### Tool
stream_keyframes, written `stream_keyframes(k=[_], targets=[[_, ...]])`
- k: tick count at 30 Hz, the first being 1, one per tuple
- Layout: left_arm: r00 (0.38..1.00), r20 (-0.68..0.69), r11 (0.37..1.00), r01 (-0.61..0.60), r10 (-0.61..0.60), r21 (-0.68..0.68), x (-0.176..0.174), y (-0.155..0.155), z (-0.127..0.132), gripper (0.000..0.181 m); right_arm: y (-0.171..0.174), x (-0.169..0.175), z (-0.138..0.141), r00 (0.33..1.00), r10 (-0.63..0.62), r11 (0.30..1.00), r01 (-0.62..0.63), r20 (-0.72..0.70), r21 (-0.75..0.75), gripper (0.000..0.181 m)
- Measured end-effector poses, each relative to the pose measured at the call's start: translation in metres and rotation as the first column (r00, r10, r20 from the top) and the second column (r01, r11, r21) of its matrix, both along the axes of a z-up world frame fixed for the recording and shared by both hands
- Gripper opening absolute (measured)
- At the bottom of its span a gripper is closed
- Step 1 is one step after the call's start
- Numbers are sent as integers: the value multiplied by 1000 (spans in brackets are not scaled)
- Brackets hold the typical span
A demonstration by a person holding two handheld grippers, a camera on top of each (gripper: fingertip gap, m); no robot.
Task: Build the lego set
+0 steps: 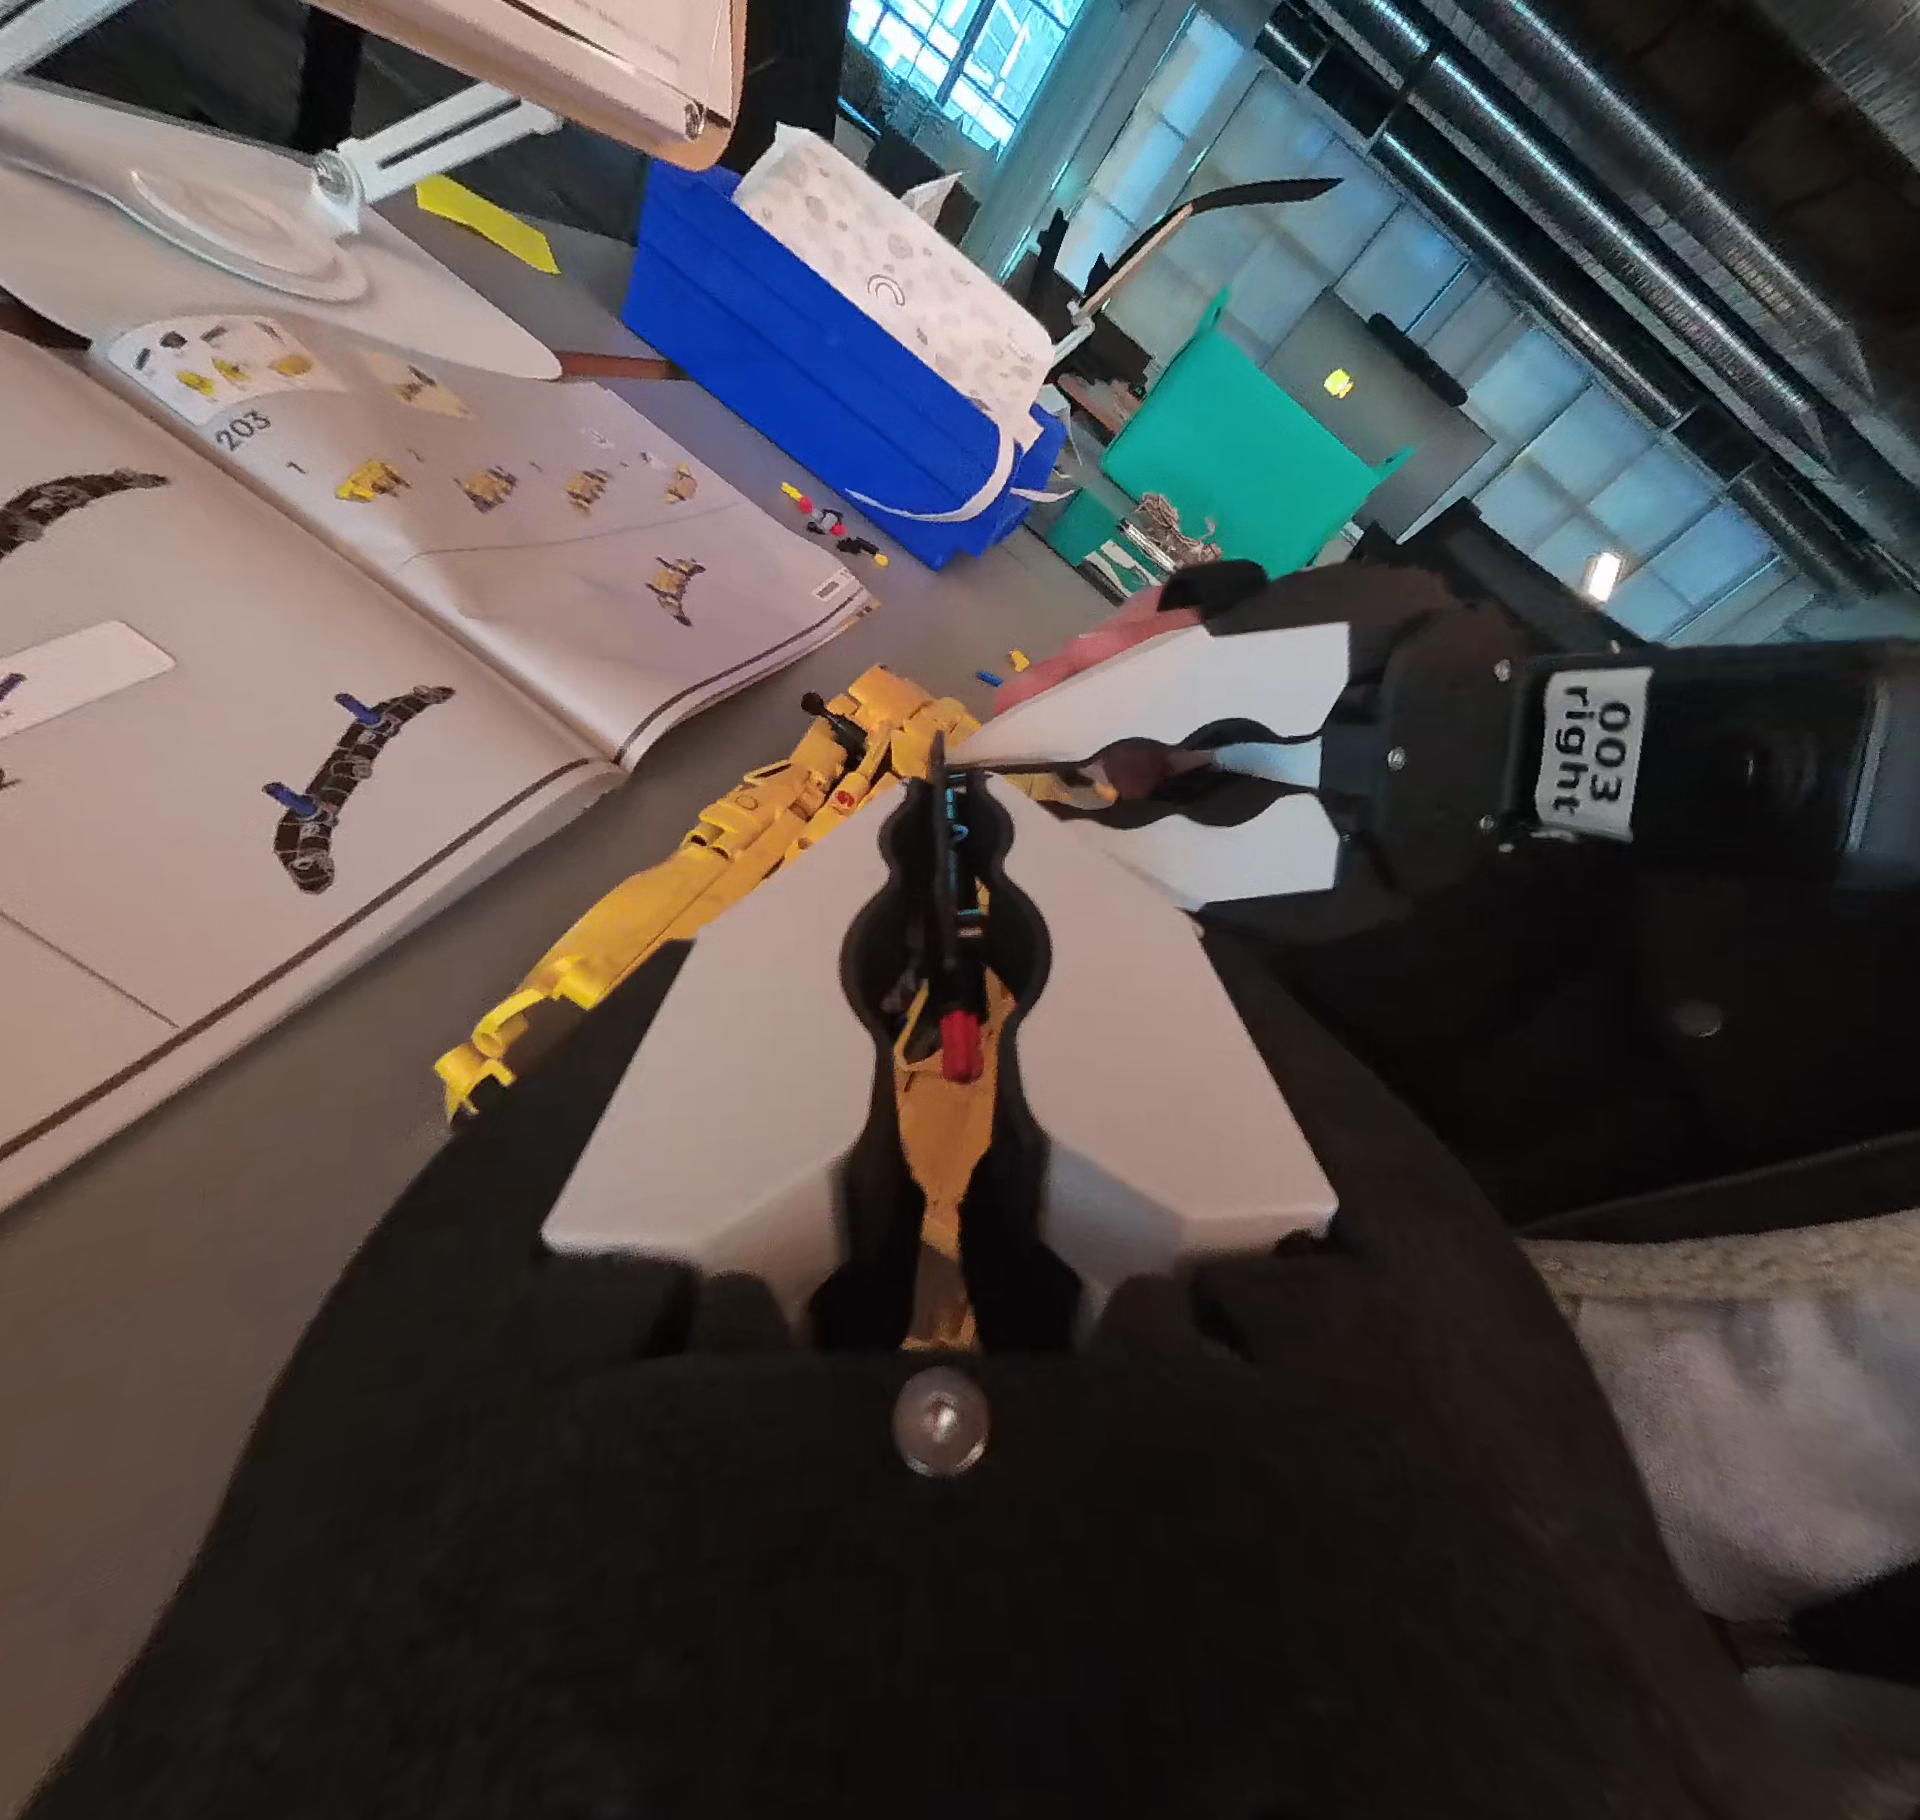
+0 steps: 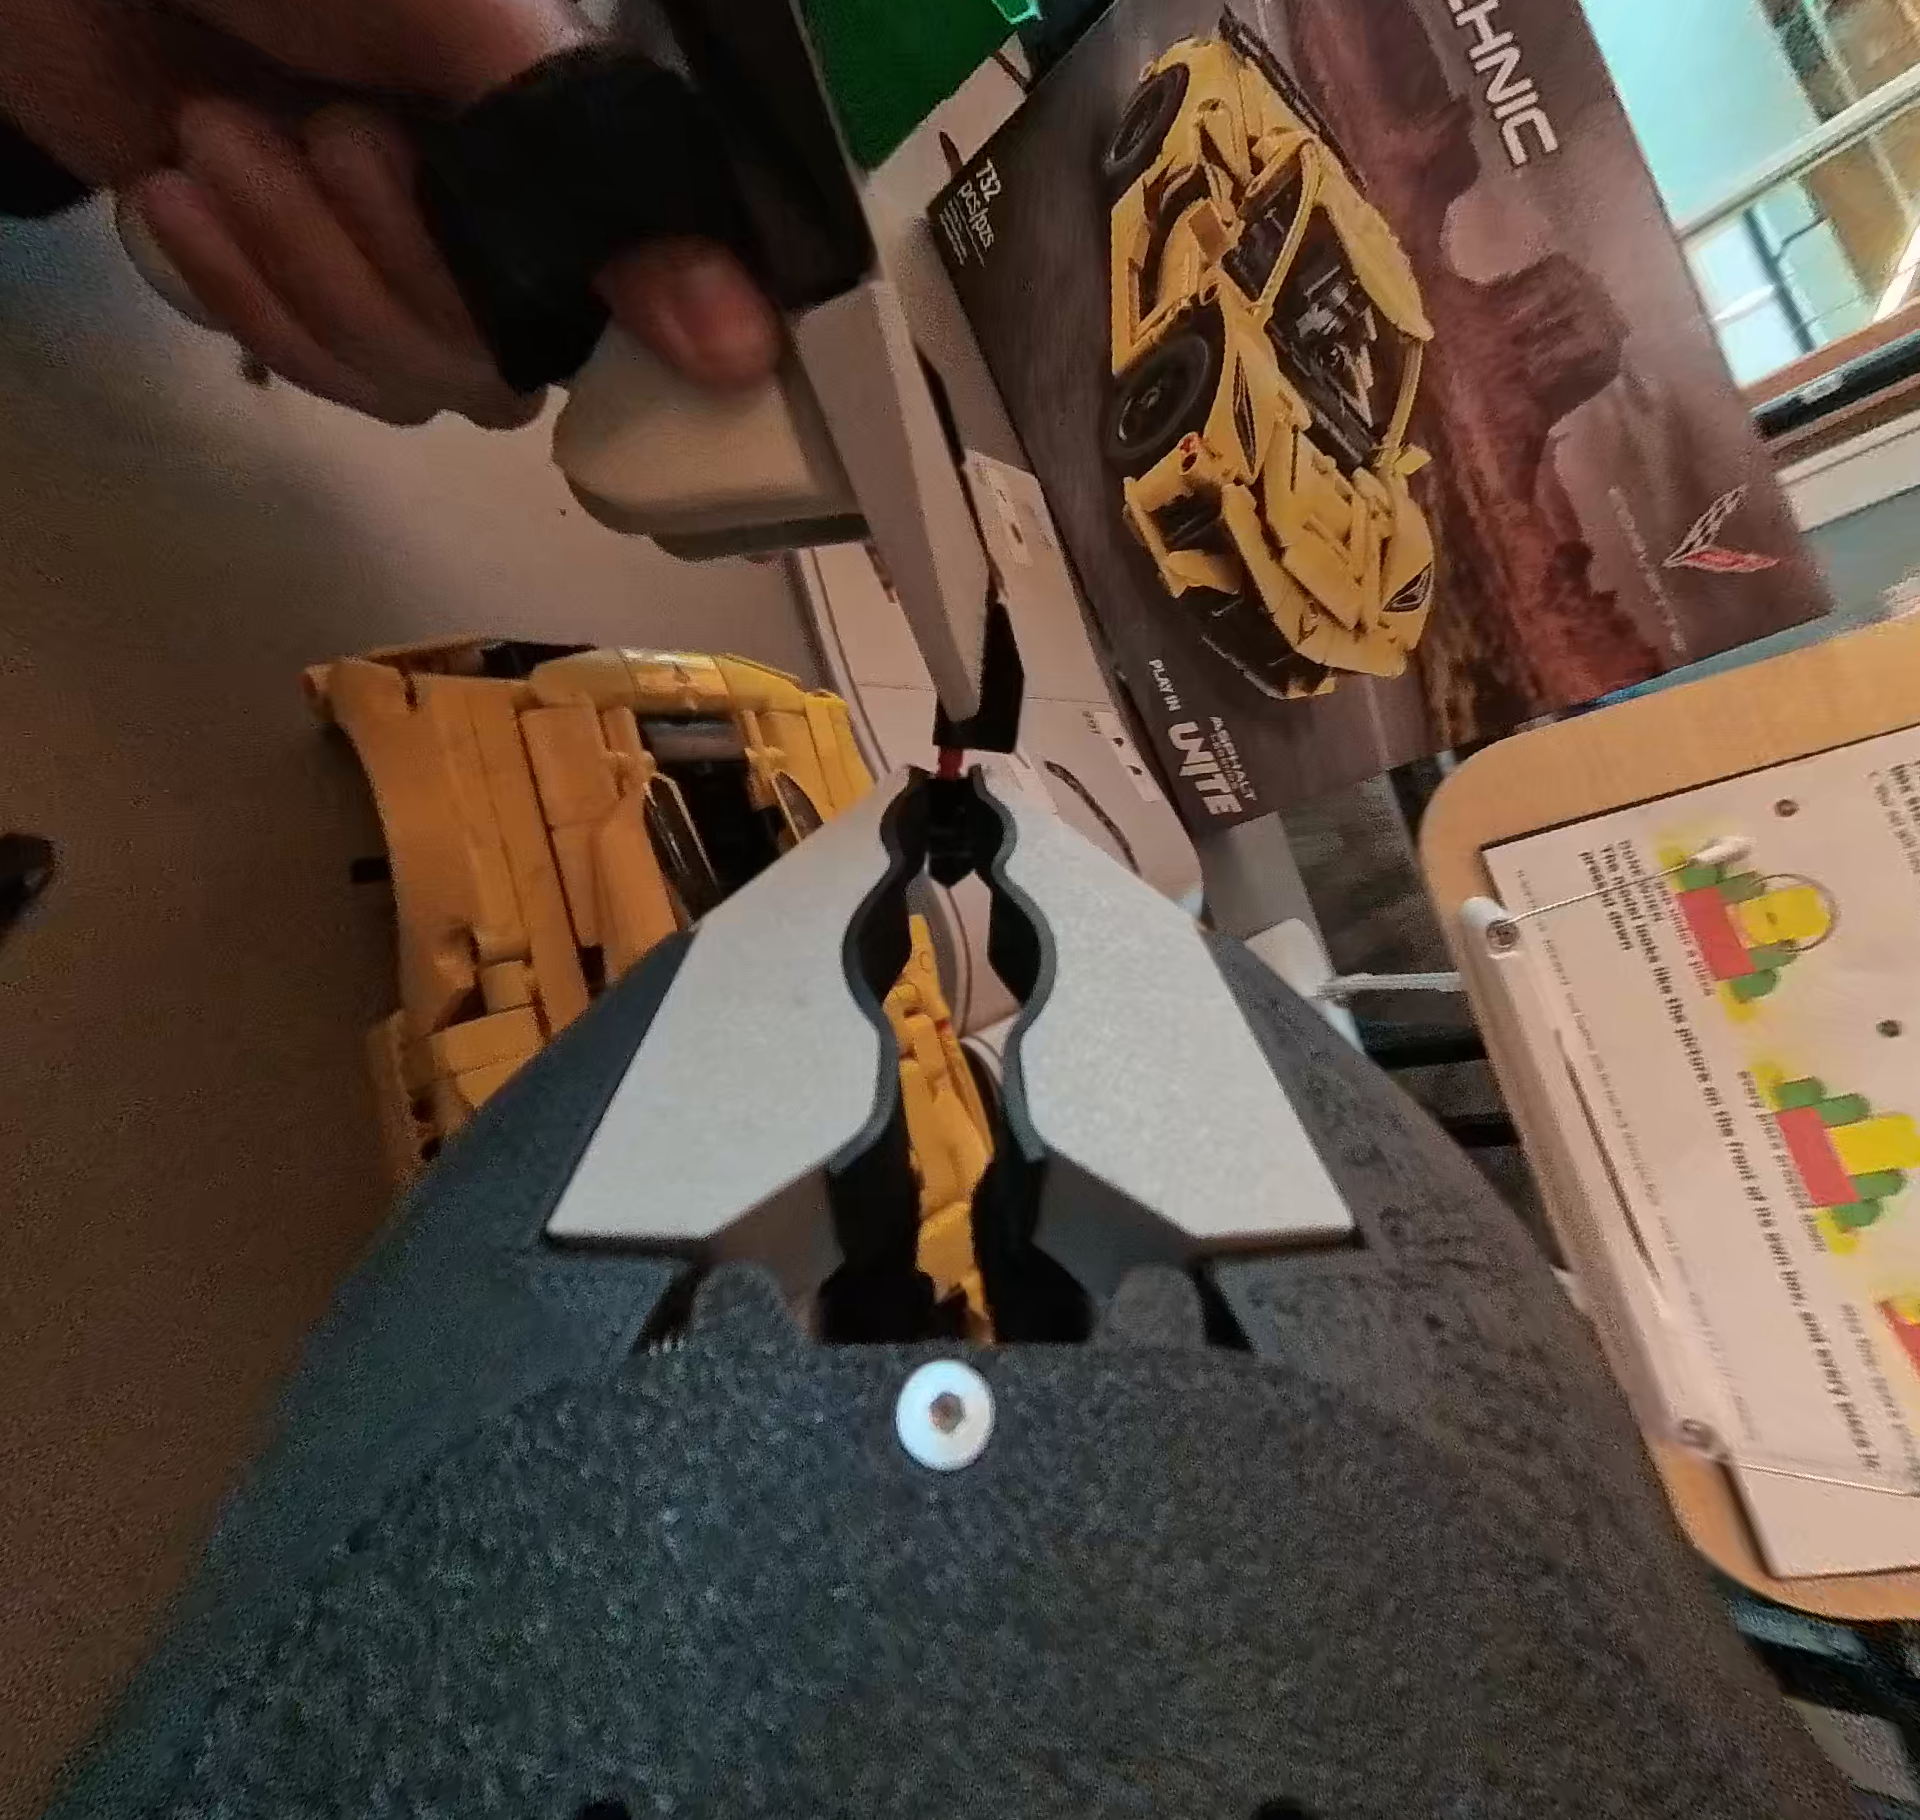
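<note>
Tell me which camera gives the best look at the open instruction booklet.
The left wrist view: the open instruction booklet lies flat on the table left of the yellow lego car, its step diagrams visible. The right wrist view doesn't show it, only the set's box.

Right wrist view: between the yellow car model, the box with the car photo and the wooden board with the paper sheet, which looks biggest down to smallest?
1. Box with the car photo
2. Wooden board, cut off by the frame
3. Yellow car model, partly hidden behind the claw

Distances from the camera differ, so true sizes are unsure.
</note>
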State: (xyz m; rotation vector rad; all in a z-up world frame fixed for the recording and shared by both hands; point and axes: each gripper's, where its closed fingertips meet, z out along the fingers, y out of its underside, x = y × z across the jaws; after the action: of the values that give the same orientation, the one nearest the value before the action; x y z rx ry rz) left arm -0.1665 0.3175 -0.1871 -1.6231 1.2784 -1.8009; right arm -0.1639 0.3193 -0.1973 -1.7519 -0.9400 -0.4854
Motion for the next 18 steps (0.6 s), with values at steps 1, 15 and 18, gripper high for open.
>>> stream_keyframes(k=[1, 15, 18], targets=[[1000, 1, 1000, 5, -4, -12, 0, 0, 0, 7, 0, 0, 0, 999, -1, 1000, 1, -34, -11, 7], [991, 91, 962, 115, -95, -248, -6, -2, 14, 7, -5, 5, 6, 977, 33, 999, -38, -209, -22, 26], [989, 86, 960, 139, -121, -242, -5, -10, 12, 7, -4, 2, 2, 986, 27, 999, -33, -164, -30, 19]])
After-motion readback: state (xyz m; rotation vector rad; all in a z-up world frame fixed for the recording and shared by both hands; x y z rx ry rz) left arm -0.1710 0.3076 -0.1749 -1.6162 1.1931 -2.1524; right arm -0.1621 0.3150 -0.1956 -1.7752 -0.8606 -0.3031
